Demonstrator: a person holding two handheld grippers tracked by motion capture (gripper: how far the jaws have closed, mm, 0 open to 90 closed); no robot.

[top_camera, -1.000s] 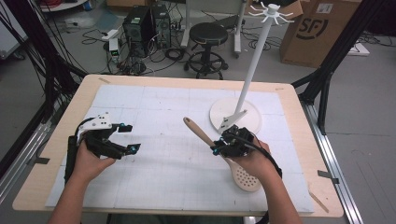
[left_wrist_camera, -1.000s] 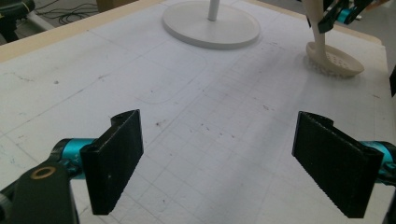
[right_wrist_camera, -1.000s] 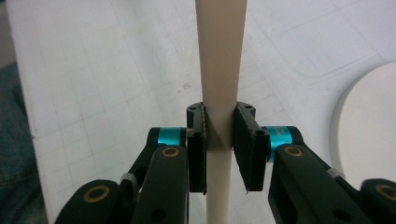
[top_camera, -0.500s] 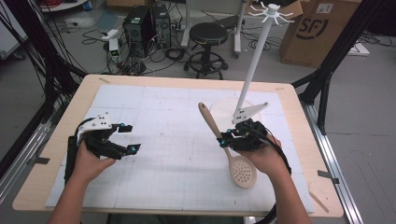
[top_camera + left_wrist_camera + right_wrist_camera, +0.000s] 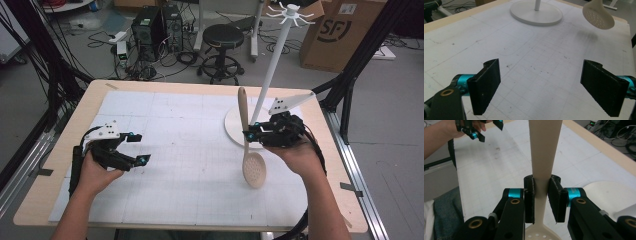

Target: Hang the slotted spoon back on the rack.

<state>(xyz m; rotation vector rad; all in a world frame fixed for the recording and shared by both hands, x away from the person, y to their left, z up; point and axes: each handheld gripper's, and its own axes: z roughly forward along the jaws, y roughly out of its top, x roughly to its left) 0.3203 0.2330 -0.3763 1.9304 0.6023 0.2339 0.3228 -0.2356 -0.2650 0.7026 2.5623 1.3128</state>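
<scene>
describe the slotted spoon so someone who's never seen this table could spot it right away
On the white gridded mat, look right, just in front of the white hook stand's round base. The slotted spoon hangs above the mat, its handle clamped in the right gripper. It is the only beige utensil, with a perforated oval bowl pointing down.

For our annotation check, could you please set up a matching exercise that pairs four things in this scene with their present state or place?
Things:
1. slotted spoon
2. left claw
3. rack base
4. cardboard box

States or places:
A. open, with nothing between its jaws
B. on the floor beyond the table's far right corner
C. clamped at the handle by the right claw, clear of the table, bowl end lower
D. flat white disc on the table, bearing a leaning pole

Pairs: 1-C, 2-A, 3-D, 4-B
</scene>
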